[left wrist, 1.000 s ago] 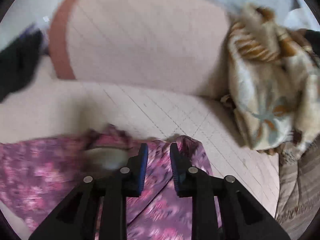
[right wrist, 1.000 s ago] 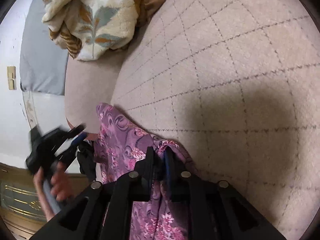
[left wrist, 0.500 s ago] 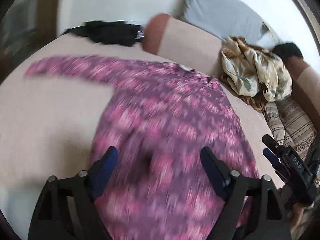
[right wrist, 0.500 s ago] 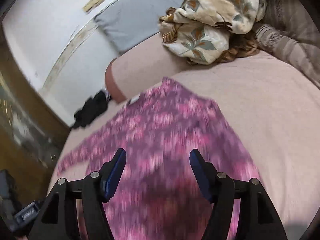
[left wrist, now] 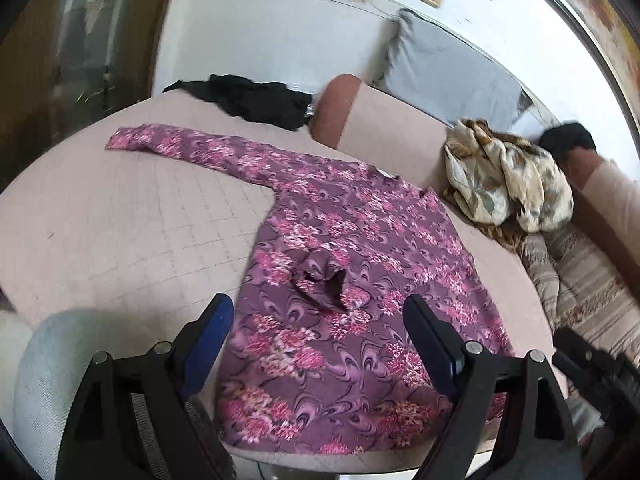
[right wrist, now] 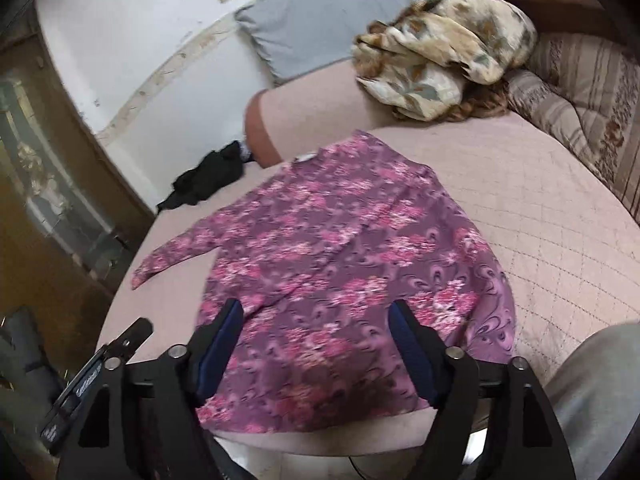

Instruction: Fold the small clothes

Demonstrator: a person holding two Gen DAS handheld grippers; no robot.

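The purple floral top (left wrist: pixel 352 240) has only 1 sleeve (left wrist: pixel 180 148) visible at full stretch; the other is folded over its middle, ending in a rumpled cuff (left wrist: pixel 320 280) there. Its lower hem is partly hidden behind the black finger frames in both views.

The left gripper (left wrist: pixel 318 328) has just been opening: its blue-padded fingers (left wrist: pixel 208 336) stand wide apart above the hem, gripping nothing. The right gripper (right wrist: pixel 316 340) has likewise just been opening, spread wide and empty above the garment.

The top lies flat on a pink quilted bed (left wrist: pixel 120 216). Beyond it are a black garment (left wrist: pixel 256 100), a grey pillow (left wrist: pixel 448 68) against the white wall, and a crumpled floral blanket (left wrist: pixel 508 184) beside striped bedding (right wrist: pixel 580 92).
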